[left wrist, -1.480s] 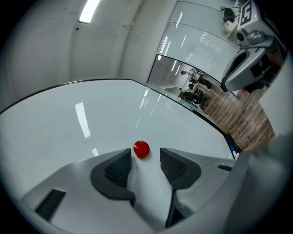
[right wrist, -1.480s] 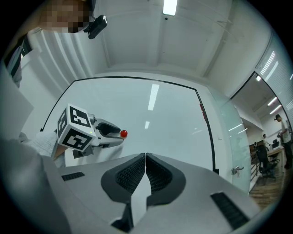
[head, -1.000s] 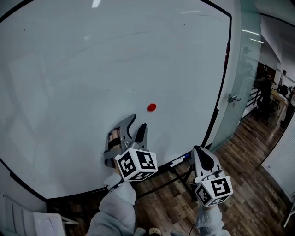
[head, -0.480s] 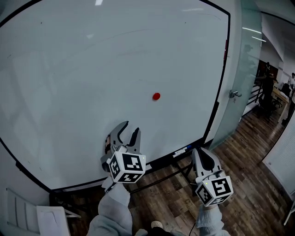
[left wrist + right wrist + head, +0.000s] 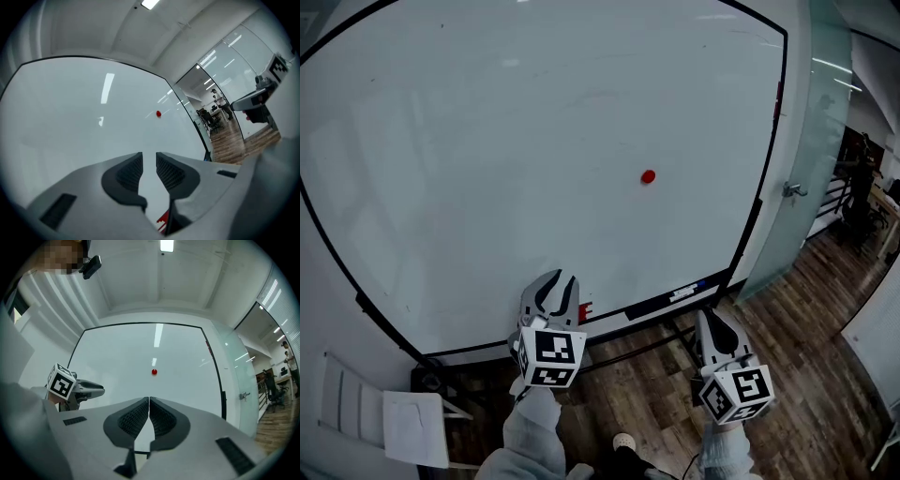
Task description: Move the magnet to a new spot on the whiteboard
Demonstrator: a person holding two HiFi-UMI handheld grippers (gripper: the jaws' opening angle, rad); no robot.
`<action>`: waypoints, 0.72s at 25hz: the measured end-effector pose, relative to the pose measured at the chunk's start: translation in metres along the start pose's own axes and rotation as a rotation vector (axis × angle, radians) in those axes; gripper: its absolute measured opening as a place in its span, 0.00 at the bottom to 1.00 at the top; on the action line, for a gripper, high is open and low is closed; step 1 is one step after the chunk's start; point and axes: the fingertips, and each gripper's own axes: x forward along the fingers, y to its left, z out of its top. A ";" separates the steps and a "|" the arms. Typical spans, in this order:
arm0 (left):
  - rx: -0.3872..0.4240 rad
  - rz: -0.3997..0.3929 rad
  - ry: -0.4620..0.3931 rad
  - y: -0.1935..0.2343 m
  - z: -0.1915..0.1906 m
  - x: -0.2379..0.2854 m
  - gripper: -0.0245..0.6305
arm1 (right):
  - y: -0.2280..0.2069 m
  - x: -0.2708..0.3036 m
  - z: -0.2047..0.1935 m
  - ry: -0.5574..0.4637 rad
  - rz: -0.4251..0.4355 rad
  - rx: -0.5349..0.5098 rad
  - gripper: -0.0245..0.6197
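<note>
Sitting alone on the whiteboard (image 5: 487,141), the small red magnet (image 5: 648,176) clings to the right-hand half of the white surface, a little below its middle height and well clear of the black frame. Neither gripper touches it. The left gripper (image 5: 555,281) hovers in front of the whiteboard's bottom edge, well down and to the left of the magnet. Its fingers (image 5: 129,171) have just been closing and stand a narrow slit apart with nothing between them — only bare board shows through the gap. The right gripper (image 5: 712,323) is lower, below the whiteboard's bottom edge near its right corner, above the wooden floor (image 5: 806,337). Its fingers (image 5: 161,418) are pressed together at the tips and hold nothing. A small red-and-white object (image 5: 584,309) and a marker (image 5: 684,292) lie along the whiteboard's bottom ledge.
</note>
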 end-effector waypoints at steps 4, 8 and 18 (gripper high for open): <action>-0.063 0.013 -0.013 0.010 -0.012 -0.041 0.14 | 0.021 -0.009 -0.005 0.013 0.026 0.024 0.08; -0.125 0.025 -0.006 0.017 -0.029 -0.078 0.11 | 0.042 -0.014 -0.013 0.025 0.057 0.043 0.08; -0.318 0.008 0.003 0.021 -0.071 -0.145 0.06 | 0.078 -0.024 -0.035 0.076 0.083 0.085 0.08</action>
